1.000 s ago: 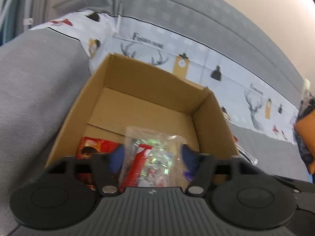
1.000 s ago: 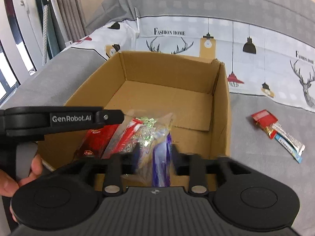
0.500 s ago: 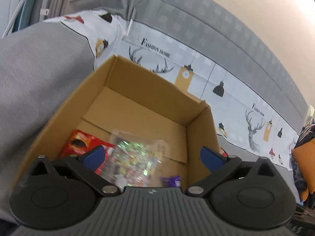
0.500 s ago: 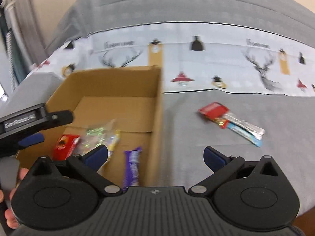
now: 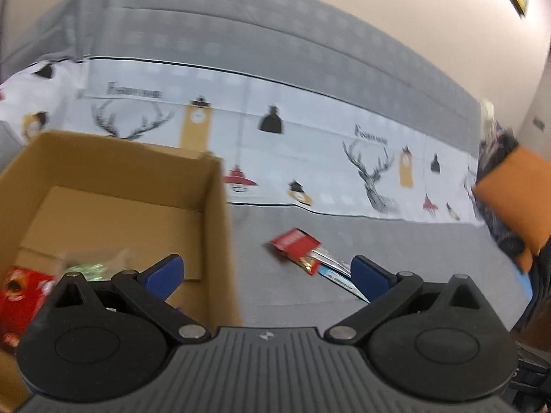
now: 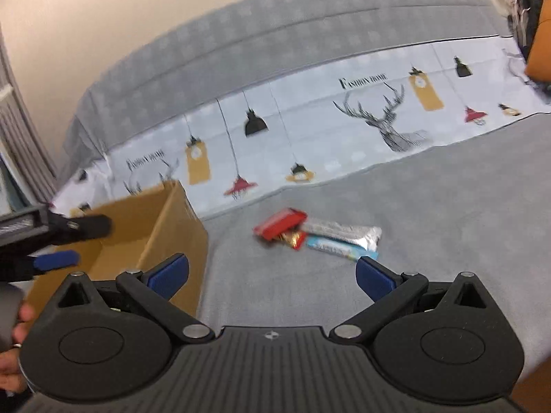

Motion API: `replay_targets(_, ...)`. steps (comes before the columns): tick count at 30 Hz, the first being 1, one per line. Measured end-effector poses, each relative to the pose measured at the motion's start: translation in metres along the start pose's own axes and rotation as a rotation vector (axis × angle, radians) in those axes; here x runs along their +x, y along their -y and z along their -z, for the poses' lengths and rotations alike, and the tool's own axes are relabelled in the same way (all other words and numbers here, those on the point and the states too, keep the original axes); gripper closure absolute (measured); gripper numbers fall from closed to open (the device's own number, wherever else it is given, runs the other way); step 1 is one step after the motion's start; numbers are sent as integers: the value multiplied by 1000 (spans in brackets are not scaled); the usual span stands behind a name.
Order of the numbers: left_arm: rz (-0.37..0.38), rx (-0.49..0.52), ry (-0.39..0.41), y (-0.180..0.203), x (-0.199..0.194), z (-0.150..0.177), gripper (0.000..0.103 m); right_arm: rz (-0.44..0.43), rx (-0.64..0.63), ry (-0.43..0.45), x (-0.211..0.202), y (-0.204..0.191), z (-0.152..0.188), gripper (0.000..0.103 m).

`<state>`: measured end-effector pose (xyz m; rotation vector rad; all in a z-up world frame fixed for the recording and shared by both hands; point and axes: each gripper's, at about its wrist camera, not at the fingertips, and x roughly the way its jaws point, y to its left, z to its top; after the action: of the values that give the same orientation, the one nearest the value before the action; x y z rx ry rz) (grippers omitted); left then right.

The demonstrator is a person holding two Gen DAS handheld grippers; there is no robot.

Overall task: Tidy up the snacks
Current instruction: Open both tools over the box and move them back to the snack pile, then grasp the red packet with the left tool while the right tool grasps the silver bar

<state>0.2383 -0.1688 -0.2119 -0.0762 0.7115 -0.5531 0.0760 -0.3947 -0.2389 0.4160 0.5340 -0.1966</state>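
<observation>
Both tools are empty with jaws spread wide: left tool [image 5: 266, 273] sits over the right wall of the box [image 5: 217, 227], right tool [image 6: 272, 272] is aimed at the loose snack pile on the bed [image 6: 430, 206].

Step in hand, as I read it: between deposits, going for the next pick. Box already holds a red pack [image 5: 20, 289] and a clear bag [image 5: 93, 265] at its near left; anything else in there is hidden behind the tool body. Left to do: red bar [image 6: 280, 227], silver bar [image 6: 344, 232], blue bar [image 6: 332, 247] and a small gold-red wrapper [image 6: 292, 239], all touching or overlapping in one clump, well apart from the box on its right side.

Next move calls for: right tool to go forward and down to the clump, single out one bar (the red one lies on top and nearest the box, probably easiest), close across its narrow side. Risk: wrappers are slick and overlapped, so a grip may drag a neighbour or slip.

Pose: right tool level-ish, tilted slightly, pointing over the bed toward the clump, not touching anything. Left tool is visible in the right wrist view at far left, hovering above the box interior, held by a hand [image 6: 15, 330]. Both frames blurred, so fine detail is uncertain.
</observation>
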Motion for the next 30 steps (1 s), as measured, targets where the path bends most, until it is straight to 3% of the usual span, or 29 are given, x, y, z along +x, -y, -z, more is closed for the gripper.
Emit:
replay_targets(5,31,70,-19,36,47,-6,0,-105,-86,67,21,46,-2,5)
replay_targets(7,32,94,-51,47,75,-12,0,-72,-102,27,39,61,-6,16)
replay_targets(8,33,105,-70,51,88,-15,2,-87,-74,17,47,70,-13,28)
replay_targets(11,47,124,-136,57,130,-25,13,-99,-92,24,68,83,-29,28)
replay_targets(14,24,144,-206,60,174,-33,23,-101,-88,-45,99,97,-38,38)
replay_targets(18,11,165,-287,59,228,-35,25,-105,-148,-98,135,105,-44,48)
replay_targets(24,15,227,-371,59,277,-22,27,-137,-171,-170,184,131,-41,51)
replay_targets(29,-47,253,-384,49,290,-13,47,-156,-296,-247,207,121,-23,58)
replay_targets(30,-46,250,-388,49,288,-14,55,-139,-334,-244,208,117,-21,69)
